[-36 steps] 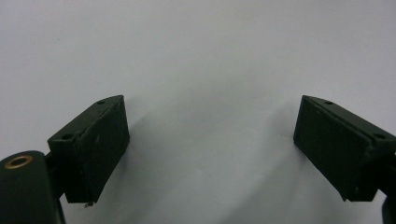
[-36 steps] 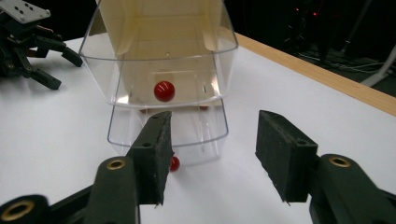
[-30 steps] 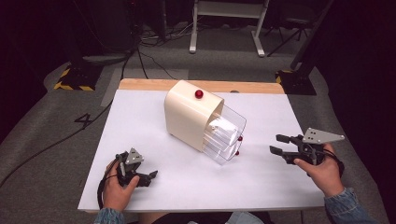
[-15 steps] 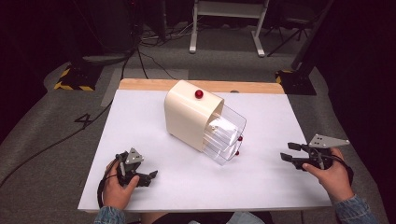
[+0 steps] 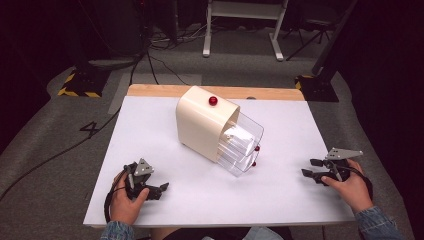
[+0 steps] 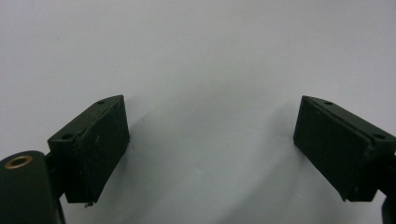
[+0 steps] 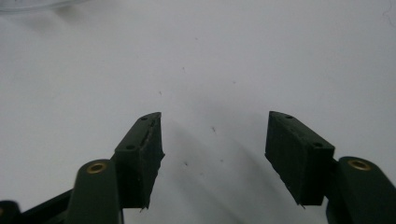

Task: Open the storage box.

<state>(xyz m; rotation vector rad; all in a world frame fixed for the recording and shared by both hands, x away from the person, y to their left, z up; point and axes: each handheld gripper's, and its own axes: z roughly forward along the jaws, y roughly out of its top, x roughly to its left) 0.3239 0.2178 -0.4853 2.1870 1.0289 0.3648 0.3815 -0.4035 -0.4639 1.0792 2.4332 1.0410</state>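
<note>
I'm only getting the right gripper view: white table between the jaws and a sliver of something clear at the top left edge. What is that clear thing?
Observer: In the high view it's the clear plastic front that sticks out of a cream box with a red knob on top, standing mid-table.
Operator: Okay. And where is the other gripper?
Observer: The left gripper sits low over the near left part of the white table, well apart from the box. Its jaws are open with nothing between them.
</note>
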